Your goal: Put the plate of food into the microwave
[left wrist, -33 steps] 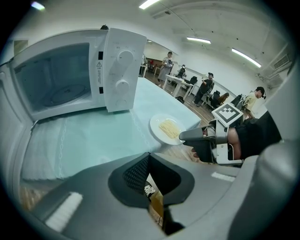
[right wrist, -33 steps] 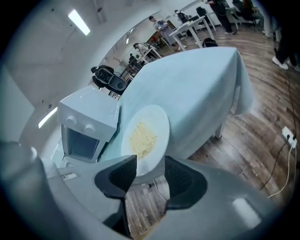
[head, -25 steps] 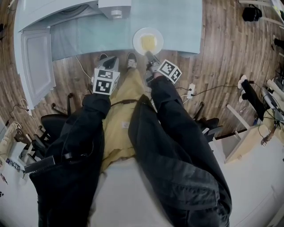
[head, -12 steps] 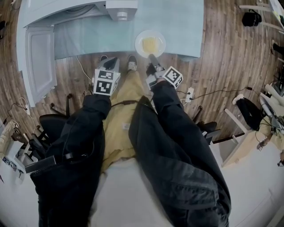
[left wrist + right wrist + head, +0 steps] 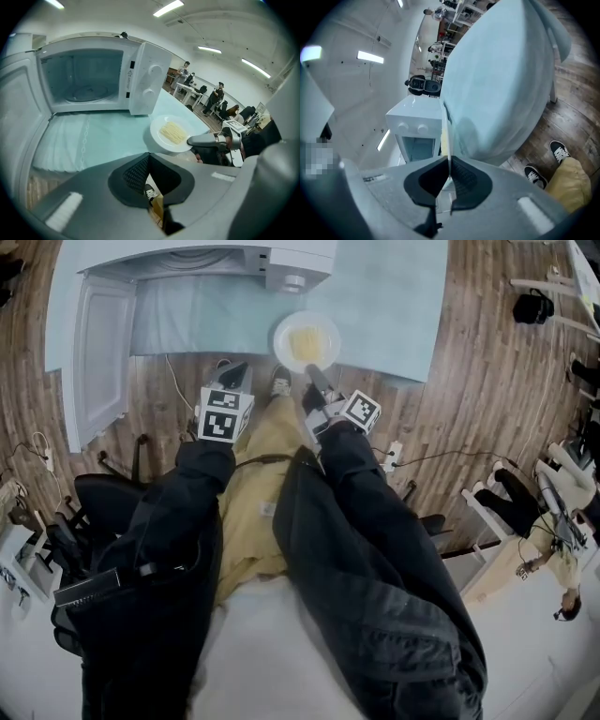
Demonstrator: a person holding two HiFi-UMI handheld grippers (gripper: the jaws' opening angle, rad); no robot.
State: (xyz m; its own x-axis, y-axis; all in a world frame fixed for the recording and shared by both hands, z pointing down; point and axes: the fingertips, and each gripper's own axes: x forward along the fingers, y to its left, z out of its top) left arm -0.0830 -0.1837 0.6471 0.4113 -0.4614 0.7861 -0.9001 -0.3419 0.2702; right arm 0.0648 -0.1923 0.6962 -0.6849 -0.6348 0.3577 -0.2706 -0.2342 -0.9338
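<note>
**Head view only.** Whole layout: round white plate (image 5: 283, 341) w/ heap of pale yellow noodles (image 5: 307, 343) lies over the front edge of the pale blue table top (image 5: 394, 306). Boxy white microwave (image 5: 281, 257) at plate's 11 o'clock, its white door (image 5: 101, 352) swung open at 9 o'clock. Right gripper (image 5: 315, 374) at plate's 6 o'clock, left gripper (image 5: 234, 367) at 8 o'clock, apart from plate.

**Left gripper view only.** Microwave cavity w/ glass turntable (image 5: 86, 93). Plate seen from above, noodles in a loose oblong pile at its centre. Left jaws: tips together, nothing between.

**Right gripper view only.** Plate edge-on, a thin white line w/ a yellow sliver. Right jaws have just been closing and are now pinched on plate's near rim.

**Hard to tell.** Whether plate rests on the table or is lifted off it. Microwave top cut off by frame in head view.
</note>
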